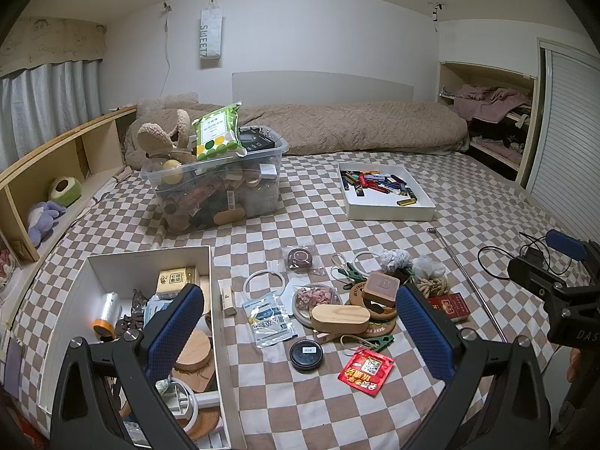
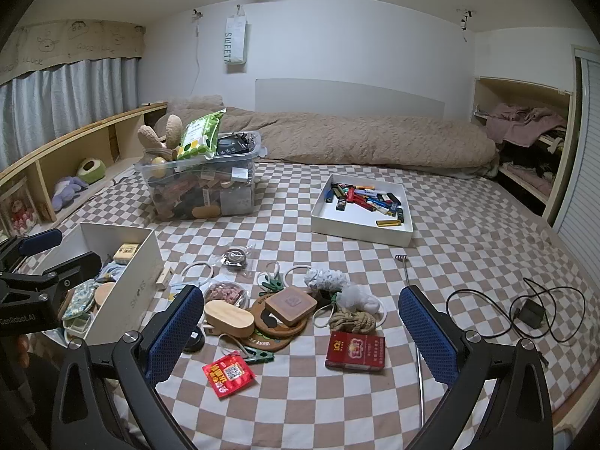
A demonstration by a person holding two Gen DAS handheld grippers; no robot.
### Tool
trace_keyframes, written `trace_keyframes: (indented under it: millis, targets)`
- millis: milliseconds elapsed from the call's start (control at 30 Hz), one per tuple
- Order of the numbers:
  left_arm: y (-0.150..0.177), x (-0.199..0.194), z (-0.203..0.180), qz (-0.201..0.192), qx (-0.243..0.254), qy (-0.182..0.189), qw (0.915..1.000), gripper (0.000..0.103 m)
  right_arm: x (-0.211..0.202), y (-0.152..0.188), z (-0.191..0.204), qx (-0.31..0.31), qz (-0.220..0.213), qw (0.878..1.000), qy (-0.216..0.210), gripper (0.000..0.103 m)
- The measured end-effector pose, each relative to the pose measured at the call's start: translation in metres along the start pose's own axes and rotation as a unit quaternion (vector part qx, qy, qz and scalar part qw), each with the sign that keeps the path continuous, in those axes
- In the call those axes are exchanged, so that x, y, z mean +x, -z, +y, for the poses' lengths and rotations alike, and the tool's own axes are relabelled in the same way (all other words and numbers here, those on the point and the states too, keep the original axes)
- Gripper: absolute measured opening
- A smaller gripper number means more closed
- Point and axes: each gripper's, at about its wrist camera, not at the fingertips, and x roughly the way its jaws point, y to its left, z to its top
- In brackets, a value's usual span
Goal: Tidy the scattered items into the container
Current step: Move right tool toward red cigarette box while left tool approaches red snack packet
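Both claws stand spread as wide as they go, with nothing between their blue-padded fingers and nothing touched. The left claw [image 1: 296,322] hangs above the checked brown-and-white bed cover [image 1: 300,405]; framed between its fingers lie the scattered things: an oval pale wooden box [image 1: 340,318], a round black tin lid [image 1: 306,354], a red printed foil sachet [image 1: 365,371], a clear plastic pouch with blue print [image 1: 268,320] and a square brown soap-like block [image 1: 381,287] lying on round wooden coasters [image 1: 365,302]. Just outside its left finger [image 1: 176,322] sits the open white cardboard box [image 1: 150,258], the container, already partly filled with a tape roll, wooden discs and small packets. The right claw [image 2: 298,322] hovers over the same pile from the other side: a red cigarette pack [image 2: 355,349] lies between its fingers, nearer the right one, with a coil of tan rope [image 2: 351,320] just beyond it, and the white box stands beyond its left finger [image 2: 176,322]. Further ahead of both claws, well apart from them, are a clear plastic bin [image 1: 210,187] heaped with oddments and a shallow white tray [image 1: 386,197] of coloured lighters.
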Motion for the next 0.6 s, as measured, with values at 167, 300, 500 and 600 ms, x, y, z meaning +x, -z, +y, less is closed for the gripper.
trace_keyframes:
  millis: [167,300,500,600]
  targets:
    - [0.0001,0.0000,-0.0001,0.000,0.000,0.000,1.0000,0.103,0.0000,-0.0002,-0.0005,0.000,0.000,1.000,0.000,0.103]
    - [0.0000,-0.0001,-0.0002,0.000,0.000,0.000,1.0000,0.103,-0.0007,-0.0004,-0.0012,0.000,0.000,1.000,-0.001,0.103]
    - [0.0001,-0.0001,-0.0002,-0.001,0.001,0.000,1.0000,0.103,-0.0012,-0.0008,-0.0020,0.002,-0.002,1.000,-0.002,0.103]
    - [0.0006,-0.0003,0.0003,0.000,0.001,0.000,1.0000,0.103,-0.0021,-0.0017,-0.0040,0.004,-0.004,1.000,-0.004,0.103]
